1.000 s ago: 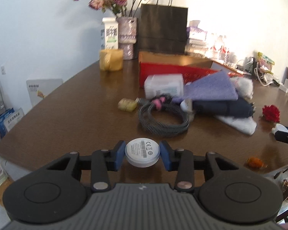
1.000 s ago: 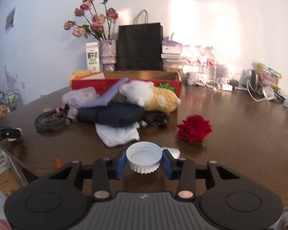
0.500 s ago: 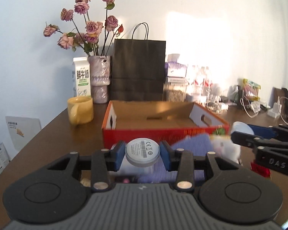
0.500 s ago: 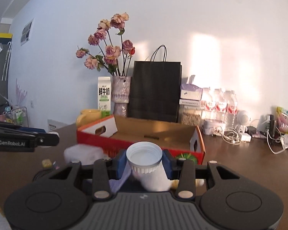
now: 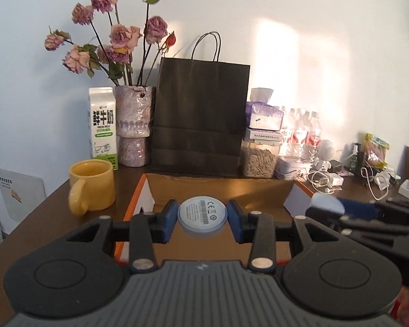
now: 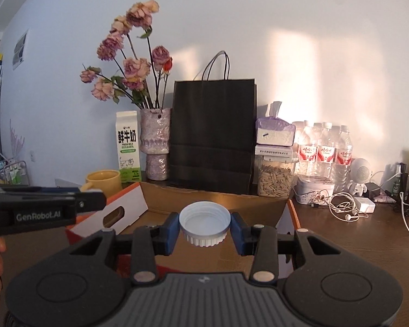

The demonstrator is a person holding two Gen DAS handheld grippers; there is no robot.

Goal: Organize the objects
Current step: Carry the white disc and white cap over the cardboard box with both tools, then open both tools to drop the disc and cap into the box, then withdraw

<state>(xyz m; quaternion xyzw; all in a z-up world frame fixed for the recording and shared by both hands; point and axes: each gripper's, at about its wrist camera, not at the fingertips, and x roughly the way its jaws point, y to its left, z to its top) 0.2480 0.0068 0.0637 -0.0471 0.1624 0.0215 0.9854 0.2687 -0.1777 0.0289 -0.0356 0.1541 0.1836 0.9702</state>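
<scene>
My left gripper [image 5: 202, 220] is shut on a white round disc with a printed label [image 5: 202, 215] and holds it over the near part of an open red cardboard box [image 5: 218, 190]. My right gripper [image 6: 204, 228] is shut on a white ribbed jar lid [image 6: 204, 224], open side up, above the same box [image 6: 212, 204]. Each gripper shows in the other's view: the right one [image 5: 325, 204] at the left view's right side, the left one [image 6: 95, 196] at the right view's left side.
Behind the box stand a yellow mug [image 5: 92, 190], a milk carton [image 5: 103, 128], a vase of dried roses [image 5: 133, 125], a black paper bag [image 5: 201, 120], a seed jar [image 5: 260, 155], water bottles [image 6: 324, 150] and tangled cables [image 6: 346, 207] on the brown table [image 6: 368, 239].
Both grippers rose from low over the table and moved forward over the red box, each still holding its object. The loose clutter in front has dropped out of view.
</scene>
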